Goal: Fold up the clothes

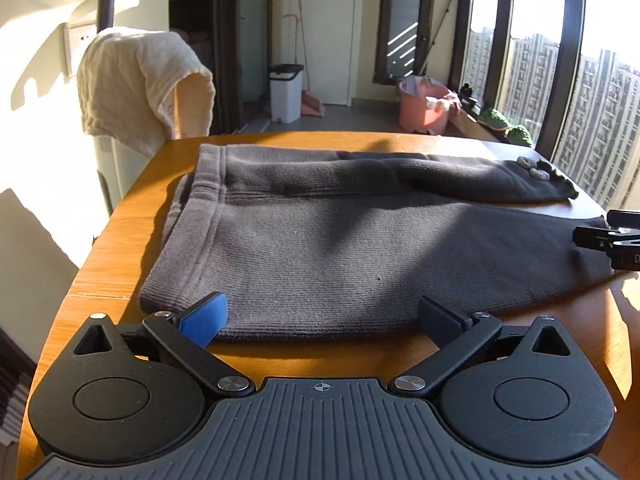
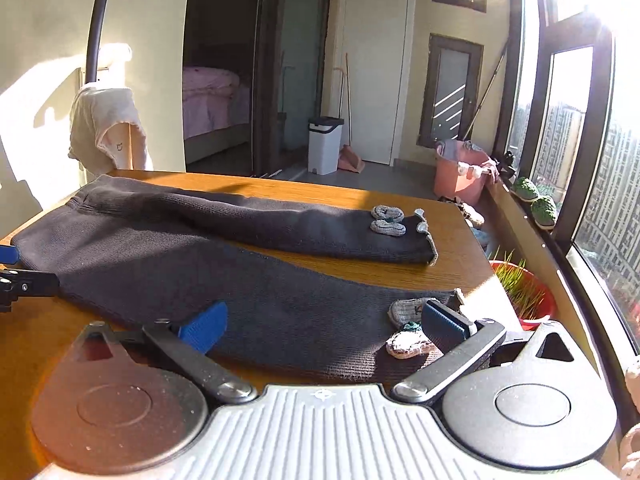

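Observation:
Dark grey knit trousers (image 1: 320, 236) lie flat on the wooden table (image 1: 116, 248), waistband at the left, the two legs spread toward the right. They also show in the right wrist view (image 2: 224, 276), with small knitted patches at each cuff (image 2: 388, 220). My left gripper (image 1: 322, 314) is open and empty, just above the near edge of the trousers by the waist. My right gripper (image 2: 324, 324) is open and empty over the near leg's cuff end; part of it shows at the right edge of the left wrist view (image 1: 608, 240).
A cream towel (image 1: 140, 88) hangs over a stand behind the table's left corner. A white bin (image 1: 285, 92), a pink bucket (image 1: 424, 106) and windows (image 1: 600, 120) lie beyond. A red pot of grass (image 2: 524, 296) stands by the table's right edge.

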The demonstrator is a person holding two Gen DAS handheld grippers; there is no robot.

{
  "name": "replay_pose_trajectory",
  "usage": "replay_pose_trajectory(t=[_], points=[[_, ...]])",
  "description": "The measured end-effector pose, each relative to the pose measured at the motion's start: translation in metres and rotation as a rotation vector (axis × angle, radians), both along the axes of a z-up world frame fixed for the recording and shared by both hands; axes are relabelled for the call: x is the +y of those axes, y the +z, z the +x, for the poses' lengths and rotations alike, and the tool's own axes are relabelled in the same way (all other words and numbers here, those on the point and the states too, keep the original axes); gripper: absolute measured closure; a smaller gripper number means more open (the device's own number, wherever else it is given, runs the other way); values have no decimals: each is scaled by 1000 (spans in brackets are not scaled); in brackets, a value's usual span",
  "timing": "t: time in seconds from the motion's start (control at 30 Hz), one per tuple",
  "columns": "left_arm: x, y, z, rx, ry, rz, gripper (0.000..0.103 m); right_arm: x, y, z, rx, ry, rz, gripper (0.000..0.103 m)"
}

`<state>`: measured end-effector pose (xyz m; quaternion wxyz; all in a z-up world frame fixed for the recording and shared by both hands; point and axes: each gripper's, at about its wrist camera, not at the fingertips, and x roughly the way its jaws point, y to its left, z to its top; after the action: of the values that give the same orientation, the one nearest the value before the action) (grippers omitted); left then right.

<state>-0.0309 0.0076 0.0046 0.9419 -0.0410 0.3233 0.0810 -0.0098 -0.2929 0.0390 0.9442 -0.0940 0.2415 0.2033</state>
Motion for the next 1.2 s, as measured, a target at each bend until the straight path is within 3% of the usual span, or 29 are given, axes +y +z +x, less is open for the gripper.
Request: replay_pose_trajectory(t=[0.13,0.33,0.43,0.67,1.2], points=[[-14,4,-17,-33,15,22,0,10,-1,-30,-3,-36,-54,0],[-33,-1,-20,64,46,22,0,9,-7,-34,168,-131,0,0],[-37,-3,-25,72,71,30,0,9,-12,-34,251,-176,10,0],[-47,-3,-42,70,68,32,0,11,-16,-50,242,-160,8,0],[-46,-3,-41,67,65,24,0,12,-15,-53,231,-150,10,0]])
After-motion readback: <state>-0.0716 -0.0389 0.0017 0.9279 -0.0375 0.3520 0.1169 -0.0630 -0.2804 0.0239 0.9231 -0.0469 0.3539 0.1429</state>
